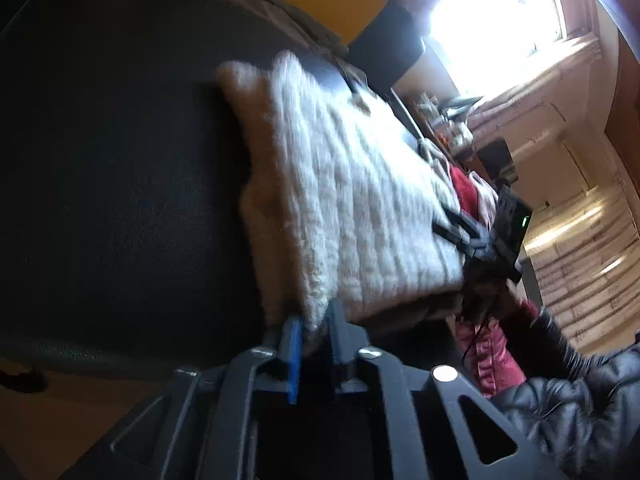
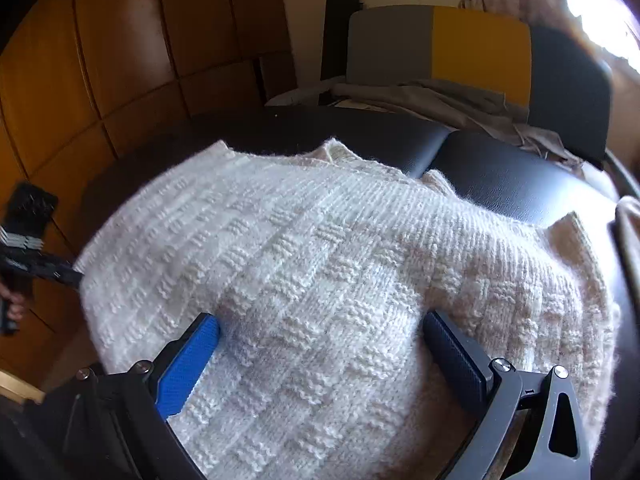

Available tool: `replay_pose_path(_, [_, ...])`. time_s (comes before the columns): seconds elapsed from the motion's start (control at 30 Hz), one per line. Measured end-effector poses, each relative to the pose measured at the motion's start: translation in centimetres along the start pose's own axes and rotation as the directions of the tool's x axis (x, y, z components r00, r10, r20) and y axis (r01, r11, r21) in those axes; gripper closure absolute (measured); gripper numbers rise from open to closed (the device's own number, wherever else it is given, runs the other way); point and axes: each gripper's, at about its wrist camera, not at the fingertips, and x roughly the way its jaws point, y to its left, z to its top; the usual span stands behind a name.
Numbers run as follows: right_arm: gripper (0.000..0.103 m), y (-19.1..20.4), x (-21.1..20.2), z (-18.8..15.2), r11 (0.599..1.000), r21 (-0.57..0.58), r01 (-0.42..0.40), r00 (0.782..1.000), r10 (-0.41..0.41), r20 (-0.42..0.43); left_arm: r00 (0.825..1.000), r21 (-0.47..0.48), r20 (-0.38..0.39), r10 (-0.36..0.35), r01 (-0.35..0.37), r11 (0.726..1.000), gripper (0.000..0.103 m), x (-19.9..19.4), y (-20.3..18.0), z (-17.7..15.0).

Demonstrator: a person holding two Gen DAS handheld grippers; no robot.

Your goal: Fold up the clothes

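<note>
A cream knitted sweater (image 1: 344, 200) lies folded on a black padded surface (image 1: 120, 160). My left gripper (image 1: 314, 330) is shut on the sweater's near corner, its blue pad and black pad pinching the knit. In the right wrist view the same sweater (image 2: 320, 264) fills the middle. My right gripper (image 2: 320, 328) stands open above it, with the blue finger (image 2: 188, 364) at left and the black finger (image 2: 456, 356) at right pressed against the knit. The right gripper (image 1: 460, 234) also shows in the left wrist view at the sweater's far edge. The left gripper (image 2: 78, 278) shows at that edge too.
A chair with grey and yellow panels (image 2: 440, 48) holding beige cloth (image 2: 460, 108) stands behind the black surface (image 2: 500, 176). Wooden cabinet doors (image 2: 100, 80) lie to the left. A person's dark quilted sleeve (image 1: 580, 400) and red garments (image 1: 464, 188) are at the right. A bright window (image 1: 492, 20) is beyond.
</note>
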Motion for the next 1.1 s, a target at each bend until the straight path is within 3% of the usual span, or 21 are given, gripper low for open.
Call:
replay_pose_path(0.07, [0.0,0.0,0.0,0.0,1.0,-0.008,0.014,1.0,-0.014,-0.002,0.996,-0.045,0.087,-0.013,0.017,0.999,0.075,-1.6,0.2,1.5])
replay_pose_path(0.13, [0.0,0.1,0.1,0.1,1.0,-0.012,0.025,1.0,-0.025,-0.002,0.989,-0.054,0.145,0.029,-0.021,0.998,0.067,-2.1,-0.2,3.3])
replay_pose_path(0.27, [0.0,0.3,0.6,0.4,0.999,-0.032,0.041,0.999,-0.042,-0.015,0.983,0.027,0.18,0.04,-0.046,0.999,0.067,-0.6,-2.9,7.2])
replay_pose_path(0.4, [0.0,0.8,0.5,1.5,0.998,-0.053,0.045,0.997,-0.048,-0.062,0.985,0.153,0.151,0.081,-0.105,0.983,0.067,3.3,-6.5,11.2])
replay_pose_path(0.5, [0.0,0.5,0.0,3.1,0.998,-0.066,0.021,0.999,-0.024,-0.047,0.989,0.235,0.094,0.113,-0.133,0.963,0.067,6.9,-8.2,13.3])
replay_pose_path(0.6, [0.0,-0.8,0.6,4.9,0.997,-0.076,0.015,0.999,-0.018,-0.044,0.984,0.276,0.038,0.176,-0.179,0.944,0.067,10.6,-8.9,13.6])
replay_pose_path(0.67, [0.0,-1.7,1.5,5.8,0.996,-0.089,0.032,0.997,-0.038,-0.063,0.966,0.263,0.014,0.258,-0.253,0.931,0.067,12.1,-7.8,13.4])
replay_pose_path(0.73, [0.0,-3.1,3.4,6.0,0.991,-0.102,0.087,0.986,-0.1,-0.131,0.959,0.207,0.016,0.283,-0.28,0.937,0.068,13.3,-6.2,13.1])
replay_pose_path(0.8, [0.0,-5.7,4.6,5.1,0.998,-0.014,0.058,0.982,-0.059,-0.177,0.959,0.143,0.021,0.282,-0.282,0.949,0.074,13.0,-5.1,13.3])
replay_pose_path(0.87, [0.0,-7.0,4.1,4.6,0.998,0.06,0.017,0.992,-0.009,-0.127,0.957,0.152,0.026,0.288,-0.289,0.945,0.075,12.9,-5.8,13.4])
replay_pose_path(0.93, [0.0,-7.0,4.0,4.3,0.998,0.068,0.017,0.994,-0.009,-0.109,0.956,0.205,0.008,0.293,-0.289,0.935,0.063,14.0,-7.0,13.9])
replay_pose_path(1.1, [0.0,-6.4,4.0,4.2,0.998,0.046,0.035,0.994,-0.03,-0.106,0.95,0.349,-0.051,0.308,-0.272,0.897,0.055,17.3,-10.0,15.3])
